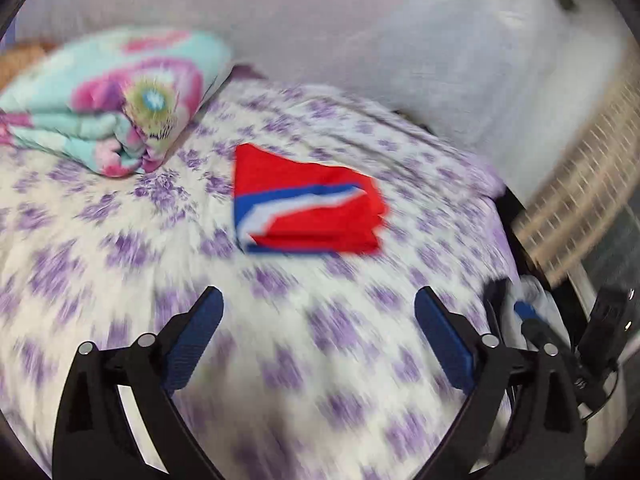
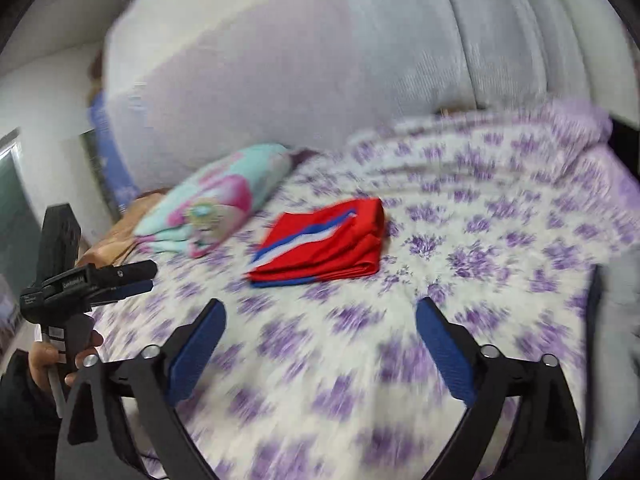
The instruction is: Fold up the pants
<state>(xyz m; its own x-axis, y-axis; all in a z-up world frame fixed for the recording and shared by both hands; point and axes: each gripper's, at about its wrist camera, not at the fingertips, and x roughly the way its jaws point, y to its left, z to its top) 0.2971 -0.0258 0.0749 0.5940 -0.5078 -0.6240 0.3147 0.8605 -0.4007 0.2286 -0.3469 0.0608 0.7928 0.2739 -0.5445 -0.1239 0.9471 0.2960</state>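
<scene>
Folded red pants point(image 1: 308, 208) with a blue-and-white stripe lie flat on the purple-flowered bedsheet point(image 1: 120, 248). A folded floral blanket point(image 1: 116, 100) rests left of the pants, apart from them. Left gripper point(image 1: 318, 304) and right gripper point(image 2: 320, 316) hover short of the pants, jaws spread wide, nothing between them.

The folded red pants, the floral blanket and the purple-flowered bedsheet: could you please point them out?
folded red pants point(image 1: 320, 188), left wrist view, red top layer.
floral blanket point(image 2: 208, 208), right wrist view, pink flower.
purple-flowered bedsheet point(image 1: 120, 240), left wrist view, bare patch.
</scene>
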